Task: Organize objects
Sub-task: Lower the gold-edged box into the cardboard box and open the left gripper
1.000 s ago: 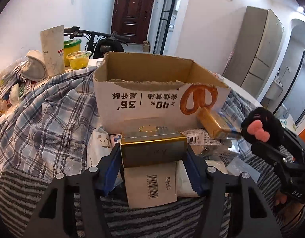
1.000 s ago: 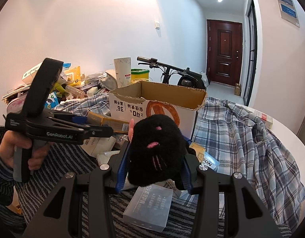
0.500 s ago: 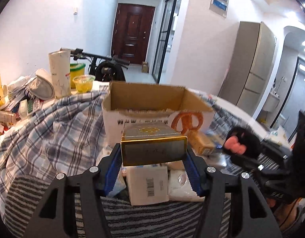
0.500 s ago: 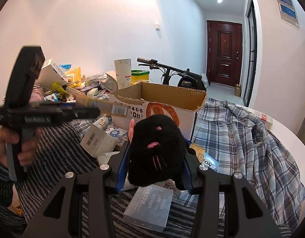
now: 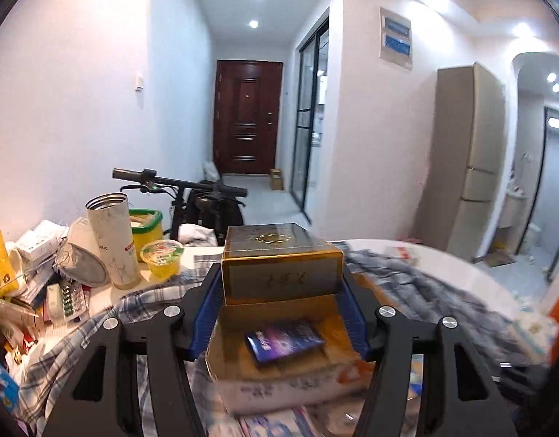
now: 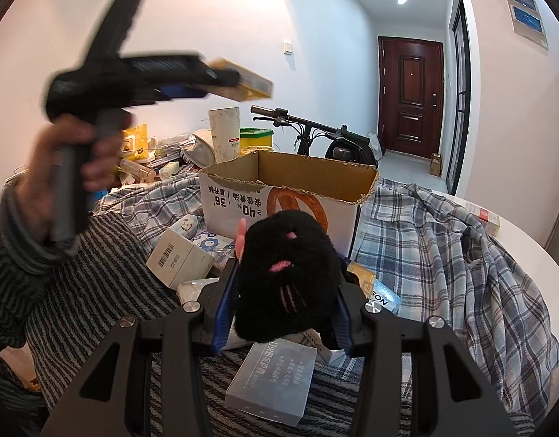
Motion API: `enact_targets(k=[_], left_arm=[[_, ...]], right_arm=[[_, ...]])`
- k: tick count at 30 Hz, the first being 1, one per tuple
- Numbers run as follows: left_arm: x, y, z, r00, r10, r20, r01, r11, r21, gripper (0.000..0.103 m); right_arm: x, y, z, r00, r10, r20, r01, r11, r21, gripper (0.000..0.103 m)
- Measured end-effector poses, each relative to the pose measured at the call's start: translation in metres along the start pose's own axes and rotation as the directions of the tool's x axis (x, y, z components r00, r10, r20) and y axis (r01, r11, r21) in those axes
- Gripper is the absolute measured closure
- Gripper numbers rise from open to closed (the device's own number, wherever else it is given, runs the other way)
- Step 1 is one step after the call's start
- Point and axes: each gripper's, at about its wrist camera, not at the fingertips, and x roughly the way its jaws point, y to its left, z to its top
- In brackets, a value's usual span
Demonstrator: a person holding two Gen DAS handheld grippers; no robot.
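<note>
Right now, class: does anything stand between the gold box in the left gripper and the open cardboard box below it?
Nothing visible does. The gold box hangs above the cardboard box, whose top is open; only a dark blue packet lies on its floor.

Black plush toy (image 6: 286,273) in right claw (image 6: 281,313)

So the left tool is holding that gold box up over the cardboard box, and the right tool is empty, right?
Not quite. The right tool isn't empty: the right wrist view shows it shut on a black plush toy. The rest holds: the left tool grips the gold box above the open cardboard box.
</note>
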Motion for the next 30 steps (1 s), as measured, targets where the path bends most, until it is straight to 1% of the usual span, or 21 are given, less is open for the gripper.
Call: enact_targets(k=[2, 4, 6, 8, 11, 13, 18, 20, 22, 23, 24, 25, 26, 27, 28, 30], left_arm=[[0.02, 0.002, -0.011, 0.999, 0.006, -0.04, -0.007, 1.0, -0.02, 0.041], [0.034, 0.006, -0.024, 0.998, -0.011, -0.065, 0.008, 0.998, -0.054, 0.041], [0.041, 0.005, -0.033, 0.997, 0.003, -0.073, -0.006, 0.999, -0.045, 0.041], [0.043, 0.003, -0.039, 0.998, -0.009, -0.069, 0.008, 1.0, -0.018, 0.041], [0.044, -0.001, -0.045, 0.997, -0.026, -0.077, 0.025, 1.0, -0.006, 0.041], [0.045, 0.001, -0.045, 0.996, -0.04, -0.082, 0.04, 0.999, -0.01, 0.041], [0.044, 0.008, -0.047, 0.995, -0.049, -0.083, 0.046, 0.998, -0.041, 0.041], [0.046, 0.009, -0.049, 0.994, -0.059, -0.093, 0.055, 0.997, -0.044, 0.041], [0.051, 0.007, -0.051, 0.988, -0.092, -0.126, 0.088, 0.995, -0.037, 0.041], [0.053, 0.005, -0.051, 0.986, -0.099, -0.137, 0.096, 0.995, -0.031, 0.039], [0.054, 0.003, -0.052, 0.985, -0.092, -0.147, 0.089, 0.996, -0.023, 0.034], [0.054, 0.001, -0.052, 0.986, -0.068, -0.153, 0.066, 0.998, -0.017, 0.015], [0.052, 0.0, -0.052, 0.987, -0.023, -0.156, 0.021, 1.0, -0.012, 0.0], [0.048, -0.001, -0.052, 0.99, 0.013, -0.14, -0.015, 1.0, -0.01, 0.0], [0.04, -0.001, -0.053, 0.994, 0.027, -0.106, -0.028, 1.0, -0.008, 0.0], [0.031, 0.0, -0.051, 0.997, -0.003, -0.072, 0.001, 1.0, -0.018, 0.0]], right_arm=[[0.0, 0.0, 0.0, 1.0, 0.0, -0.001, 0.0, 1.0, 0.0, 0.058], [0.0, 0.0, -0.001, 1.0, -0.001, -0.003, 0.001, 1.0, 0.0, 0.058], [0.0, 0.001, -0.002, 1.0, -0.002, -0.008, 0.002, 1.0, -0.002, 0.058], [0.001, 0.002, -0.002, 1.0, -0.004, -0.012, 0.004, 1.0, -0.003, 0.058], [0.001, 0.002, -0.002, 1.0, -0.006, -0.01, 0.006, 1.0, -0.004, 0.058], [0.001, 0.001, -0.001, 1.0, -0.002, -0.008, 0.002, 1.0, 0.002, 0.058], [0.005, -0.004, -0.001, 1.0, -0.002, -0.022, 0.003, 1.0, 0.017, 0.058], [0.007, -0.005, -0.001, 0.999, 0.014, -0.032, -0.014, 1.0, 0.026, 0.058], [0.01, -0.011, -0.001, 0.999, 0.028, -0.044, -0.026, 0.998, 0.053, 0.058], [0.01, -0.013, -0.001, 0.999, 0.029, -0.045, -0.026, 0.998, 0.066, 0.058], [0.009, -0.015, -0.001, 0.998, 0.034, -0.043, -0.03, 0.997, 0.077, 0.058], [0.009, -0.016, -0.001, 0.998, 0.038, -0.04, -0.035, 0.996, 0.084, 0.058], [0.008, -0.017, -0.002, 0.999, 0.039, -0.036, -0.036, 0.995, 0.088, 0.059], [0.007, -0.017, -0.002, 0.999, 0.037, -0.035, -0.034, 0.995, 0.089, 0.059], [0.006, -0.015, -0.002, 0.999, 0.035, -0.034, -0.032, 0.996, 0.086, 0.059], [0.007, -0.013, -0.001, 0.999, 0.027, -0.038, -0.024, 0.997, 0.076, 0.059]])
